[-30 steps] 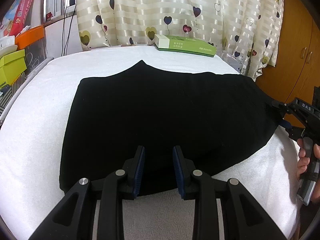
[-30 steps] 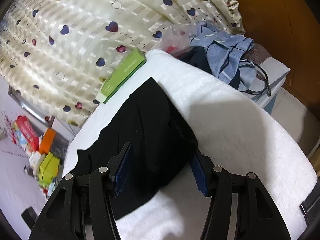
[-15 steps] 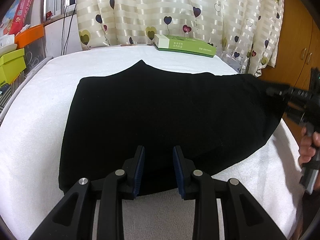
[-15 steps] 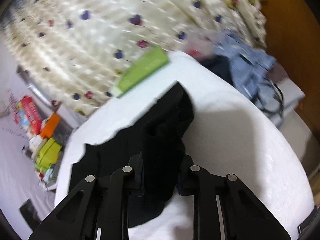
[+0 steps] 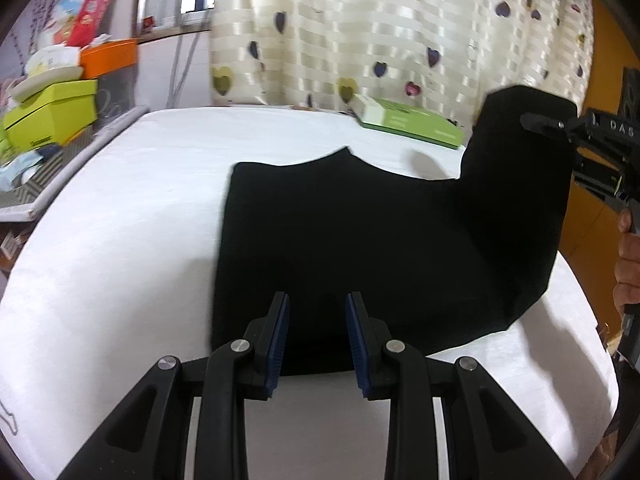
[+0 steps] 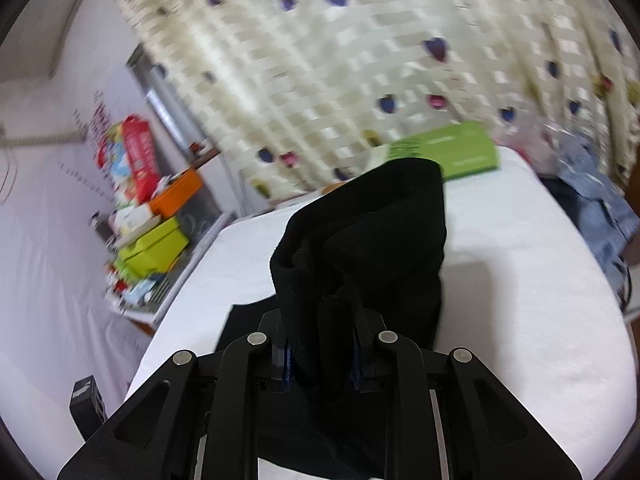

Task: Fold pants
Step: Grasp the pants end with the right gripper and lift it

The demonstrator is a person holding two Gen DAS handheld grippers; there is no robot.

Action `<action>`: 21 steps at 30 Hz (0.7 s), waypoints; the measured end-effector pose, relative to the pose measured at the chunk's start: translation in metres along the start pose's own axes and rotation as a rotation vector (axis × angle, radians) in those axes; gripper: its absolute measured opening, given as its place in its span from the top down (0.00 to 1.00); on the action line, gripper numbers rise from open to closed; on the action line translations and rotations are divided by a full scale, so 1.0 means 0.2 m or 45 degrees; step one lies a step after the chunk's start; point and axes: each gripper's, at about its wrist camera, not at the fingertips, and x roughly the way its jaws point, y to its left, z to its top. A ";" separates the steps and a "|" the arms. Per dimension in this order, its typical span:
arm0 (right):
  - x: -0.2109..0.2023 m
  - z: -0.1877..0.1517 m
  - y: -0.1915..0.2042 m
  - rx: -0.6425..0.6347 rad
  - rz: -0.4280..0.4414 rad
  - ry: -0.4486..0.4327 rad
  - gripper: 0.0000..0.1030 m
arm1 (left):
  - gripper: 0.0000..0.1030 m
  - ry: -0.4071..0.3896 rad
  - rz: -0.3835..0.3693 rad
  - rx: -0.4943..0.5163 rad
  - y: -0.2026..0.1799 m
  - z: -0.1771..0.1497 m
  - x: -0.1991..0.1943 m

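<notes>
Black pants (image 5: 360, 240) lie on a white padded table (image 5: 120, 240). Their right end (image 5: 524, 152) is lifted into the air. My right gripper (image 6: 320, 356) is shut on that bunched end of the pants (image 6: 368, 240), which stands up between its fingers. From the left wrist view the right gripper (image 5: 560, 124) shows at the far right, held by a hand (image 5: 628, 264). My left gripper (image 5: 316, 336) is open, its blue pads either side of the pants' near edge, low over the cloth.
A green box (image 5: 408, 120) lies at the table's far edge before a heart-patterned curtain (image 5: 380, 32). Yellow-green and orange boxes (image 5: 52, 112) are stacked off the left side. Blue clothes (image 6: 592, 208) are piled past the right end. A wooden cabinet (image 5: 592, 216) stands right.
My right gripper closed on the pants' right end and lifted it up and leftward over the table. The left gripper stays open at the near edge, shifted slightly.
</notes>
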 end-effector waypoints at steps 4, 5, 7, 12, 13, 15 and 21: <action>0.10 -0.02 0.18 -0.089 0.080 0.049 0.80 | 0.70 -0.002 0.053 -0.028 0.09 -0.01 -0.02; 0.12 -0.04 0.21 -0.107 0.096 0.065 0.80 | 0.70 -0.003 0.065 -0.034 0.11 -0.02 -0.03; 0.19 -0.07 0.29 -0.151 0.126 0.105 0.80 | 0.70 -0.006 0.074 -0.055 0.15 -0.03 -0.05; 0.39 -0.23 0.47 -0.270 0.173 0.250 0.80 | 0.70 -0.002 0.107 -0.112 0.26 -0.07 -0.08; 0.42 -0.27 0.49 -0.290 0.170 0.277 0.80 | 0.70 0.000 0.114 -0.123 0.28 -0.07 -0.08; 0.50 -0.35 0.51 -0.324 0.166 0.338 0.80 | 0.70 0.000 0.125 -0.138 0.31 -0.09 -0.09; 0.54 -0.43 0.54 -0.363 0.156 0.380 0.80 | 0.70 -0.009 0.135 -0.171 0.37 -0.10 -0.11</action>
